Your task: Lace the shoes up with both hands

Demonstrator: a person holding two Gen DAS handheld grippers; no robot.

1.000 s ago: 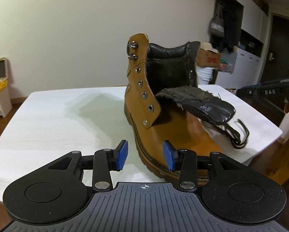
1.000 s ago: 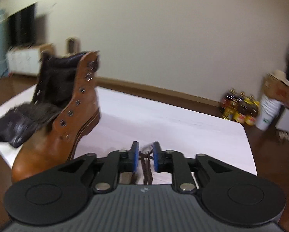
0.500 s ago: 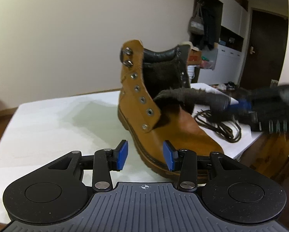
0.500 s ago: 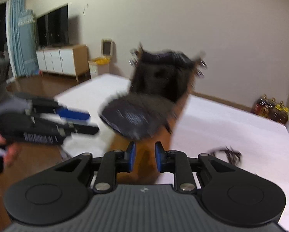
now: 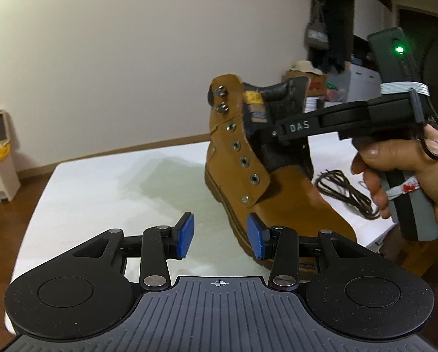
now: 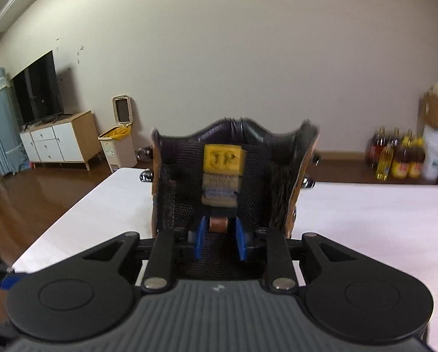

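Though wide open and empty, left tool (image 5: 219,236) just beside the boot (image 5: 289,202).

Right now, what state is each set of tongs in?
Left tongs: open, empty.
Right tongs: have just been closing around a small brown tab inside the boot; whether they grip it cannot be told.

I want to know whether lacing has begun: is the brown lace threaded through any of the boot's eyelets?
No: the lace lies coiled on the table beside the boot, whose eyelets are empty.
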